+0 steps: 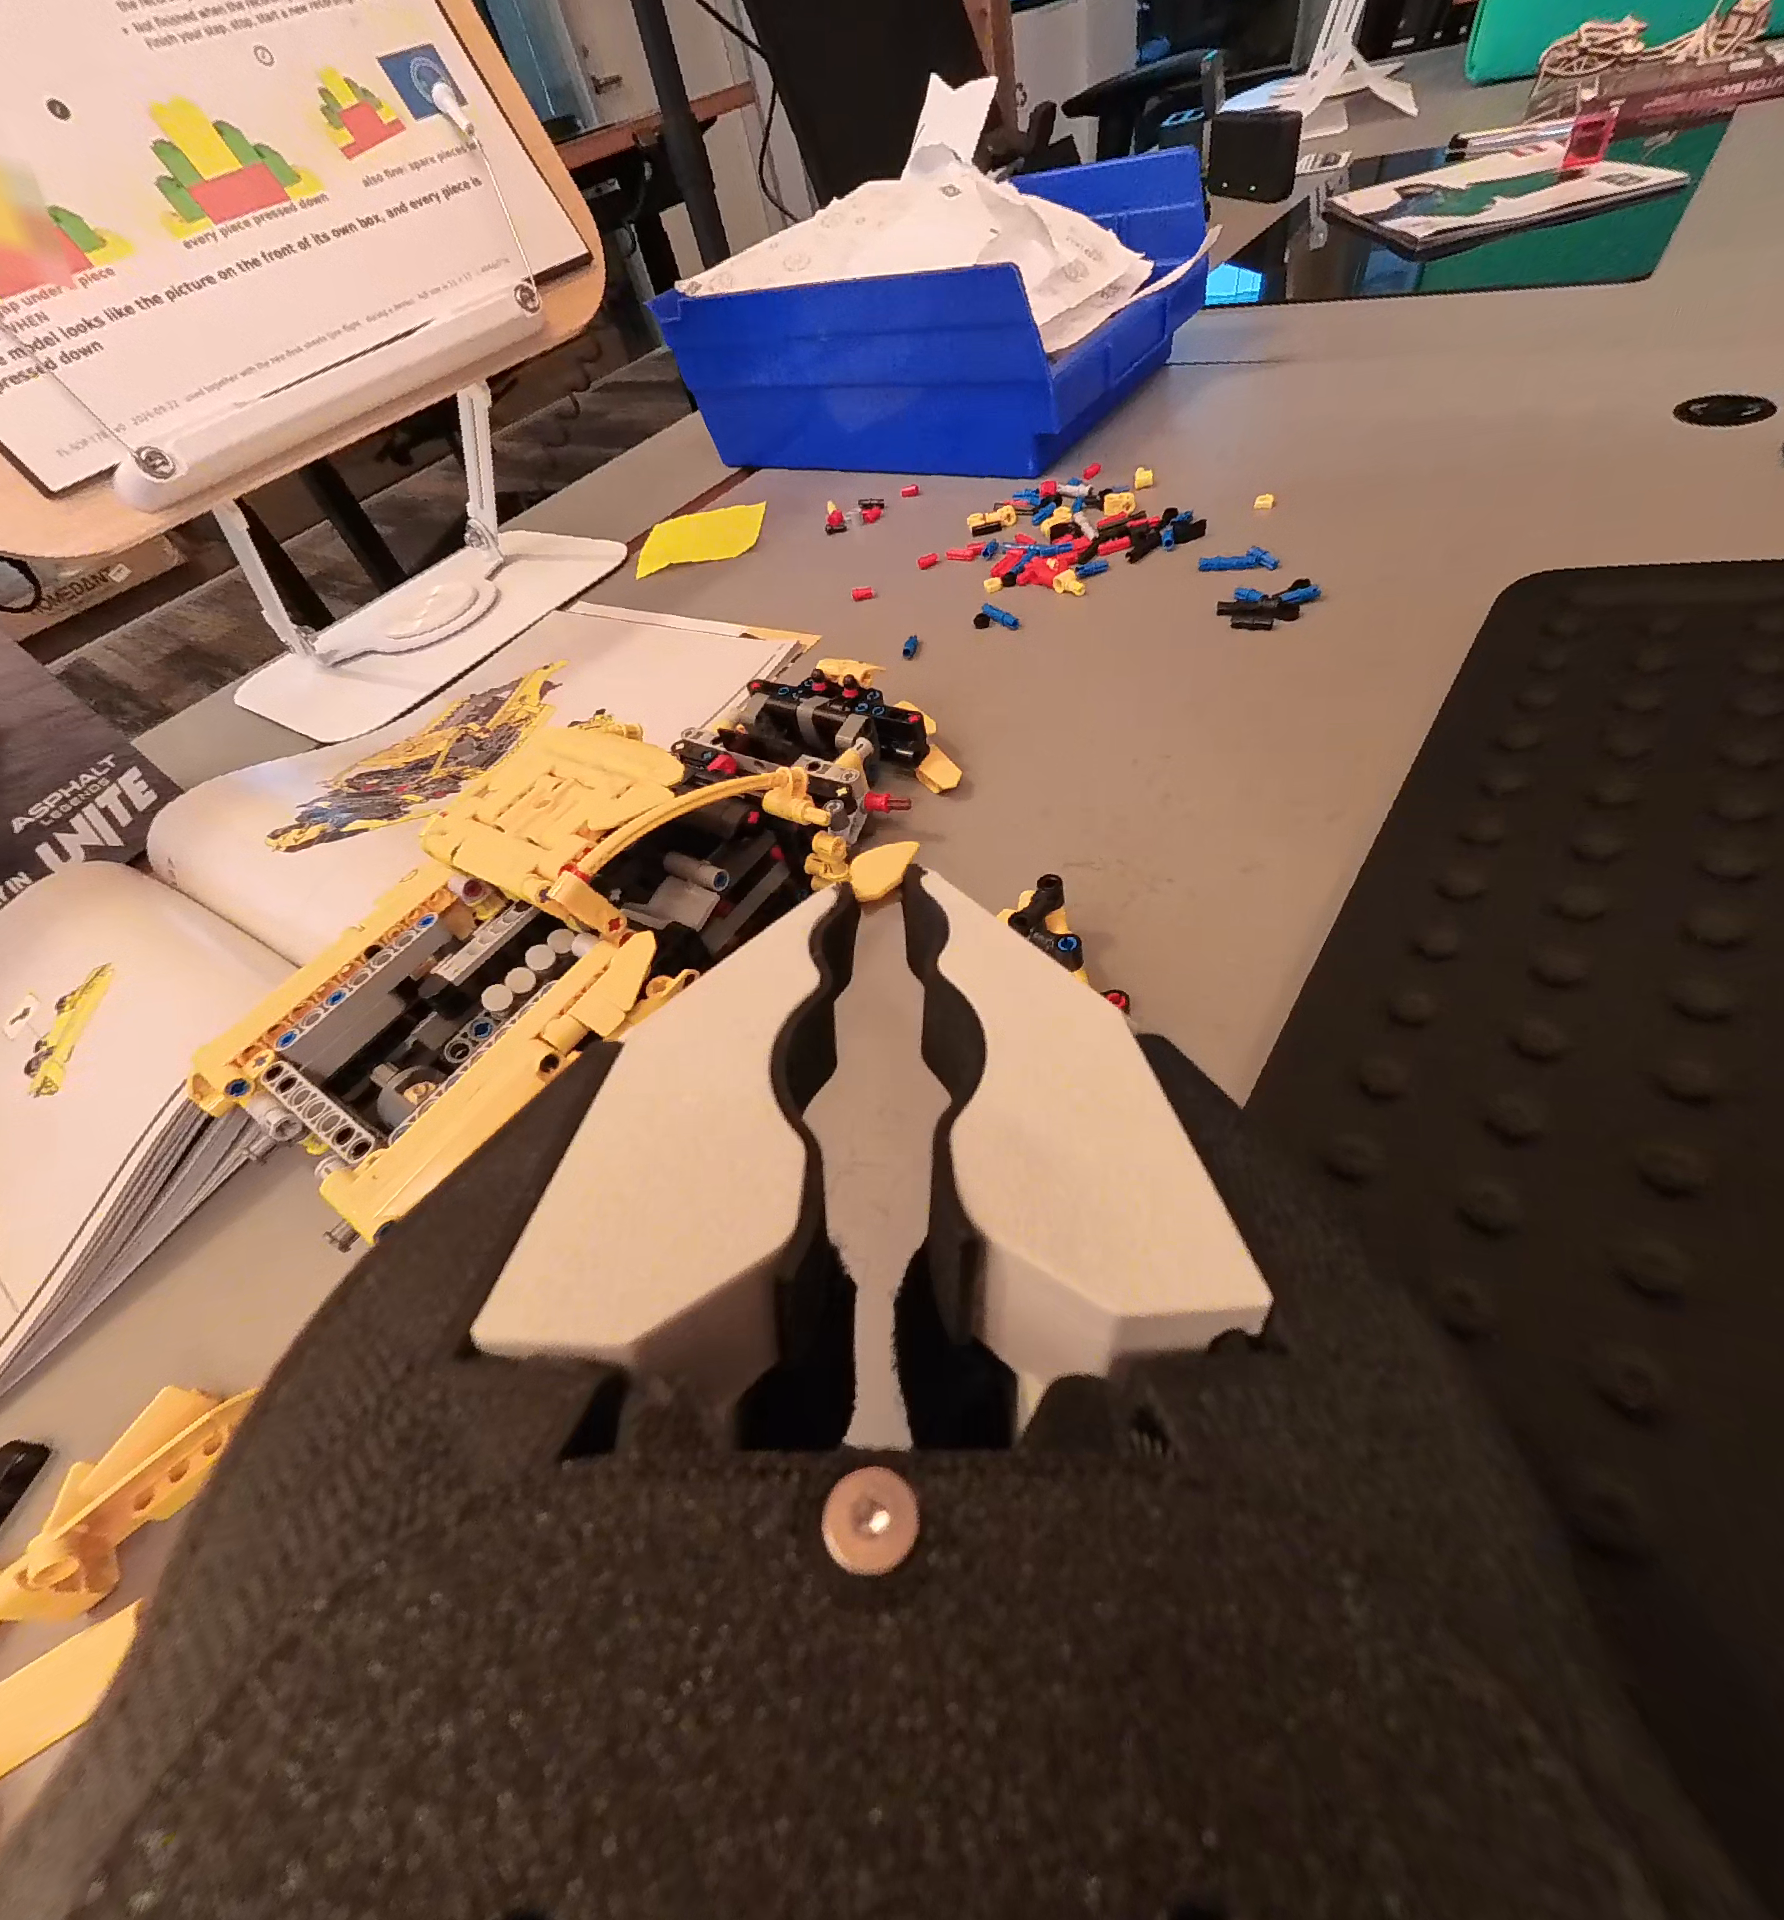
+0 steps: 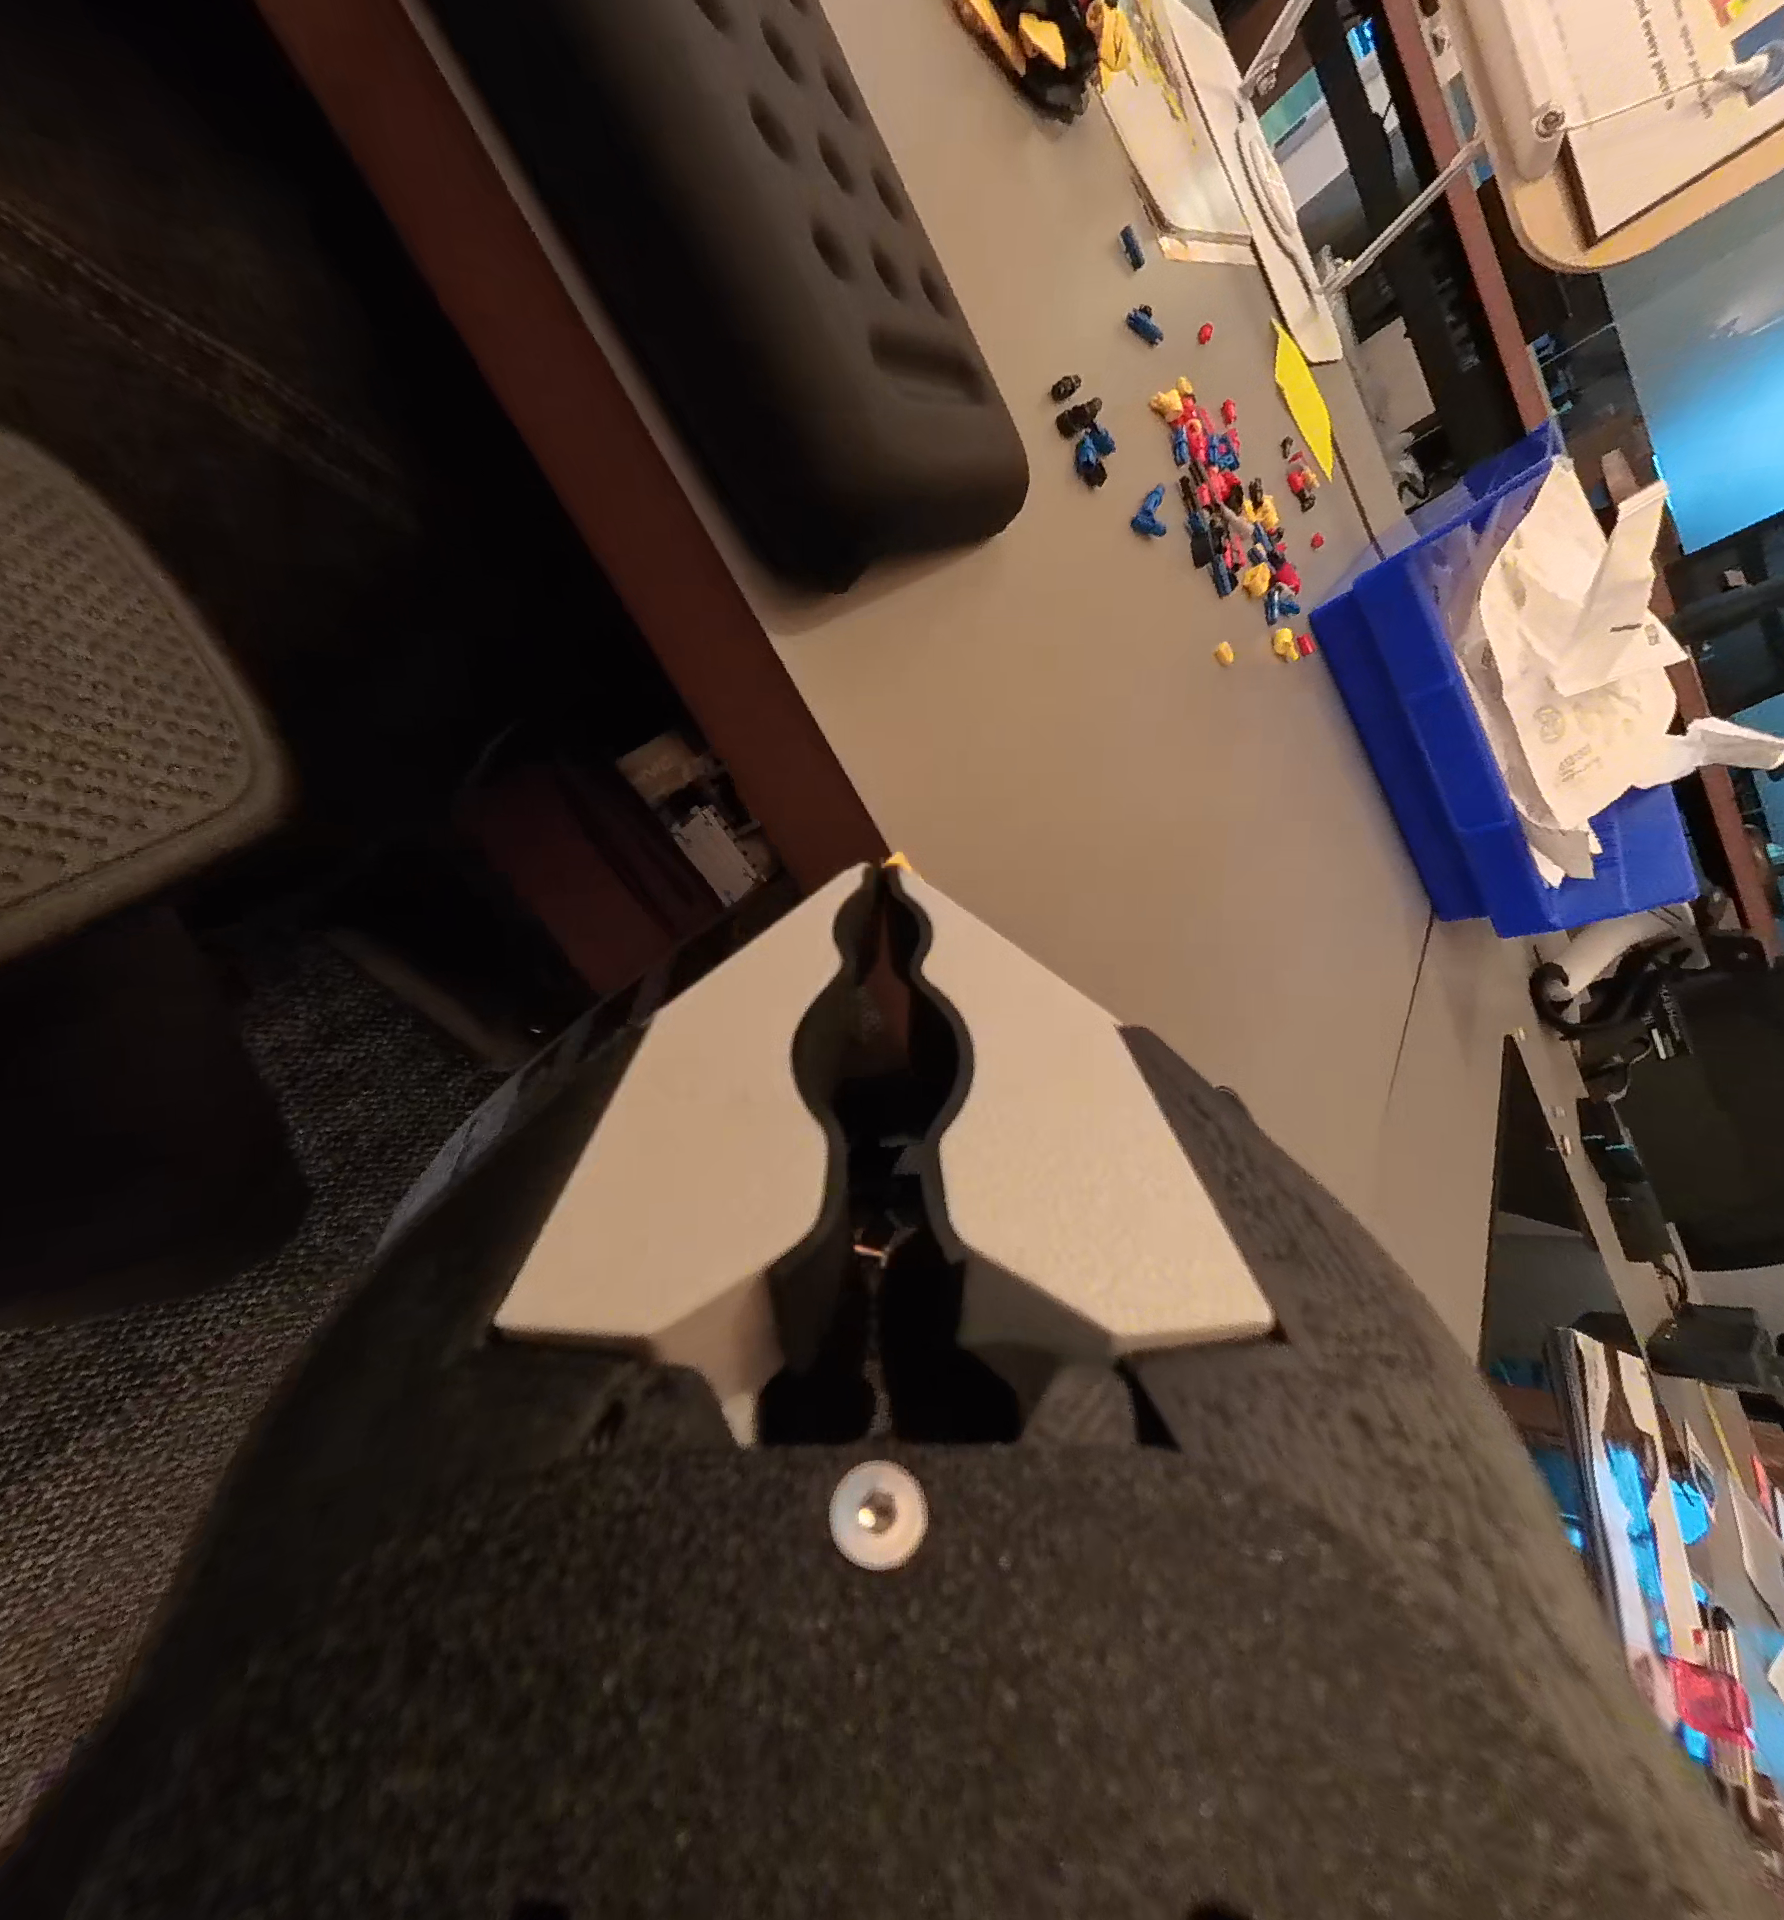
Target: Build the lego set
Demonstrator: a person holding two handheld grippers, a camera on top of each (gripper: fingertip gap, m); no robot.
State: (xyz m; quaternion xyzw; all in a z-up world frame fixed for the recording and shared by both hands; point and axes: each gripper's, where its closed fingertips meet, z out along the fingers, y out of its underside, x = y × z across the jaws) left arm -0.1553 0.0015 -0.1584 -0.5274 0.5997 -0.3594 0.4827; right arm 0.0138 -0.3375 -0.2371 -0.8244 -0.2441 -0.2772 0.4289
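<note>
My left gripper (image 1: 886, 878) pinched a yellow piece (image 1: 883, 868) beside the half-built yellow car (image 1: 514, 935) on the tabletop (image 1: 1231, 769); my right gripper (image 2: 888, 873) clamped a small yellow bit (image 2: 896, 860).

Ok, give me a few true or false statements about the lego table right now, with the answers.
1. The blue bin holds crumpled white paper. True.
2. The yellow model rests partly on an open booklet. True.
3. The loose small pieces are all green. False: red, blue, yellow, black.
4. The left gripper is wide open. False: nearly closed at a yellow piece.
5. The right gripper points at the model. False: it aims past the table edge.
</note>
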